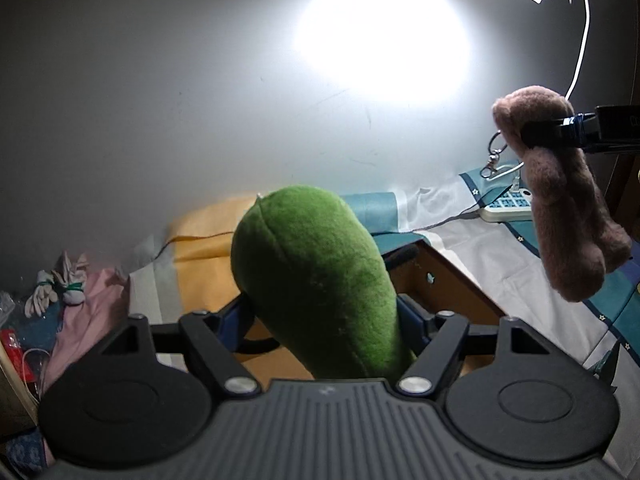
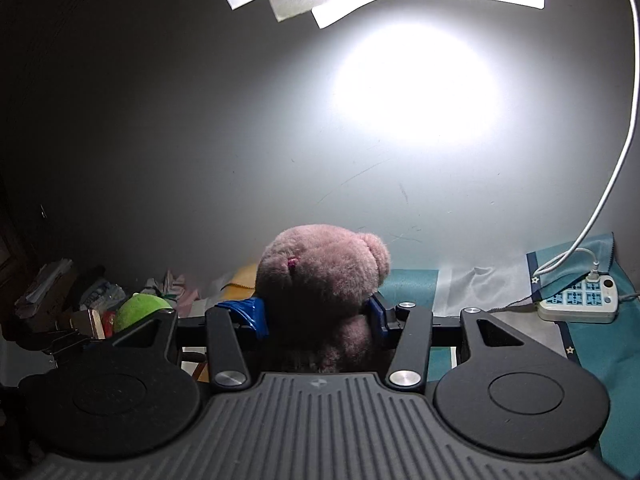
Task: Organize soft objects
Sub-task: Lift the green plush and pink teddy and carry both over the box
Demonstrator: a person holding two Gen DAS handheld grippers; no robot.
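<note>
A green plush toy (image 1: 316, 280), shaped like a fat pod, stands between the blue pads of my left gripper (image 1: 320, 320), which is shut on it and holds it up off the bed. Its tip also shows at the left of the right wrist view (image 2: 138, 310). A pink plush bear (image 2: 320, 284) sits squeezed between the blue pads of my right gripper (image 2: 316, 316). In the left wrist view the same bear (image 1: 560, 208) hangs at the far right from that gripper's black fingers (image 1: 560, 134), with a metal key clasp (image 1: 494, 158) dangling from it.
A white wall with a bright lamp glare fills the background. Below lie a teal and white bedsheet (image 1: 500, 248), an orange cloth (image 1: 204, 240) and a wooden edge (image 1: 448, 288). A white power strip (image 2: 578, 302) with a cable sits at the right. Clutter and pink fabric (image 1: 92, 312) pile up at the left.
</note>
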